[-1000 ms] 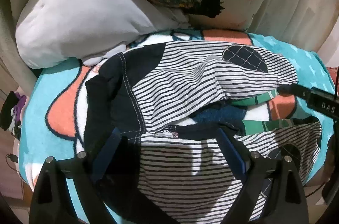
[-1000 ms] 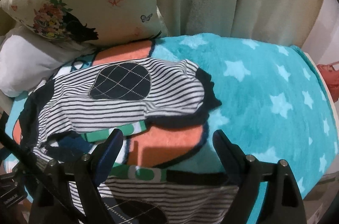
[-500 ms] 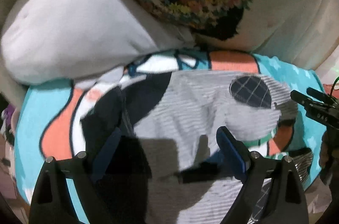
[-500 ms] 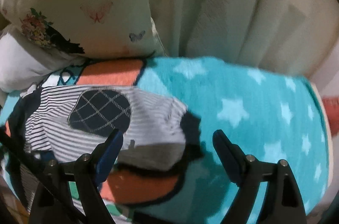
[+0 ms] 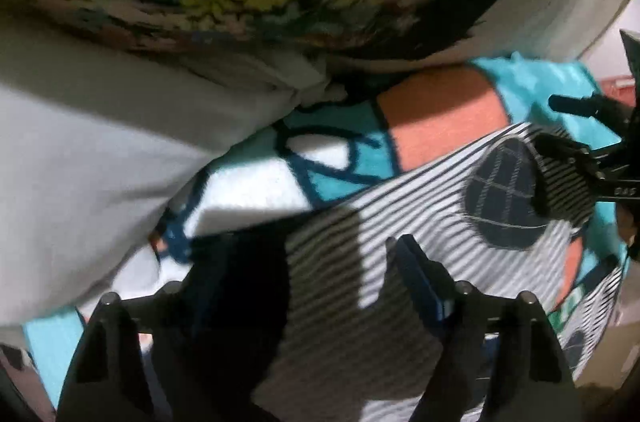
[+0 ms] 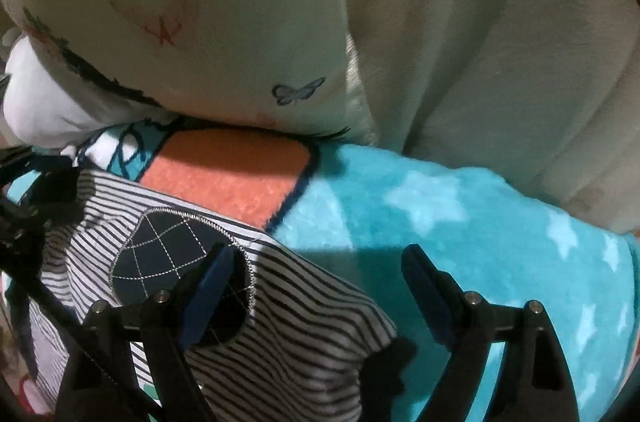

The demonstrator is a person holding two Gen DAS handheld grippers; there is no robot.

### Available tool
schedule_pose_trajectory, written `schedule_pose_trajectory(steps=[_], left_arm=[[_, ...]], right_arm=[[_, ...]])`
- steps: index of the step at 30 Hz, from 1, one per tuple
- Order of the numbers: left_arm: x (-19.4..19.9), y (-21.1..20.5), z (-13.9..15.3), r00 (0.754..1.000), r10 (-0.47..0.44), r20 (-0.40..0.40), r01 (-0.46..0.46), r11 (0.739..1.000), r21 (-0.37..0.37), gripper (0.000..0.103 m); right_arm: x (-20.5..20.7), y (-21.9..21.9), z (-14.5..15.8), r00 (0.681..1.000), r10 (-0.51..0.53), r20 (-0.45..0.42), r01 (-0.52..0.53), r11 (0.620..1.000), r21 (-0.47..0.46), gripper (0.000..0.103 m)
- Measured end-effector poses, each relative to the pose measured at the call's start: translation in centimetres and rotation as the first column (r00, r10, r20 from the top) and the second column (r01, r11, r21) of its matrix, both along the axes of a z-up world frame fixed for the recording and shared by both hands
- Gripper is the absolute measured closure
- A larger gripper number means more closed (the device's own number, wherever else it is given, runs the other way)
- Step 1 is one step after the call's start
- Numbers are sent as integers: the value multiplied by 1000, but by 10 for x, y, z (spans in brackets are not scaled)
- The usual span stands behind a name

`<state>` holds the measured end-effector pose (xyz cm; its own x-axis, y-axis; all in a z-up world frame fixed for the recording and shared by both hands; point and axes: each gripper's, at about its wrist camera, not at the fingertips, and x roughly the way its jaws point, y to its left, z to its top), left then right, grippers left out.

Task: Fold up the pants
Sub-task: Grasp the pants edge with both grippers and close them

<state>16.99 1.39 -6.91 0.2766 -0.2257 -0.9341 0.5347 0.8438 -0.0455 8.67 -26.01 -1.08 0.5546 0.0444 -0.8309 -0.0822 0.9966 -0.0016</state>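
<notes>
striped pants blurred, left gripper finger shadowed

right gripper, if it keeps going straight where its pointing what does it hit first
Most likely the teal star blanket, just past the cuff end of the striped pants. The right gripper is open with nothing between its fingers; depth is hard to judge.
</notes>
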Motion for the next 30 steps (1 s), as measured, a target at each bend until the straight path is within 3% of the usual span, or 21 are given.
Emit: schedule_pose_trajectory(steps=[7,12,14,15,16,17,18,19,21,22,30], left_arm=[[16,13,-10,998,-12,-63,12,1000,12,26],[12,0,-13,995,-73,-72,78,995,65,15],[12,-5,-13,994,-73,-75,79,995,67,15],[10,-8,-12,995,-72,-73,77,995,69,18],[8,-7,-10,995,-71,-65,75,995,64,32],[6,-7,-6,996,-72,-53,74,996,53,63],[4,-6,-1,997,-63,-46,65,997,40,85],[4,-5,2,996,-51,-69,52,998,17,98],[-4,-8,8,998,-47,-30,47,999,25,98],[-9,-10,10,999,-50,-20,51,998,35,98],[-57,-4,48,996,-49,81,49,999,-7,98]], right_arm=[[8,6,-20,997,45,-68,-47,998,-33,14],[15,10,-22,997,27,-70,-28,1000,-7,14],[18,15,-22,997,39,-66,-40,999,-20,18],[18,17,-21,997,48,-65,-49,999,-17,25],[20,18,-19,996,58,-67,-59,998,-10,34],[20,21,-18,995,66,-69,-67,998,-8,40],[20,24,-16,994,77,-77,-78,997,2,57],[19,25,-14,993,87,-83,-86,996,18,80],[16,25,-10,989,101,-105,-96,994,48,94],[15,25,-9,989,102,-108,-97,994,53,96],[-9,14,24,997,42,-63,-34,992,120,97]])
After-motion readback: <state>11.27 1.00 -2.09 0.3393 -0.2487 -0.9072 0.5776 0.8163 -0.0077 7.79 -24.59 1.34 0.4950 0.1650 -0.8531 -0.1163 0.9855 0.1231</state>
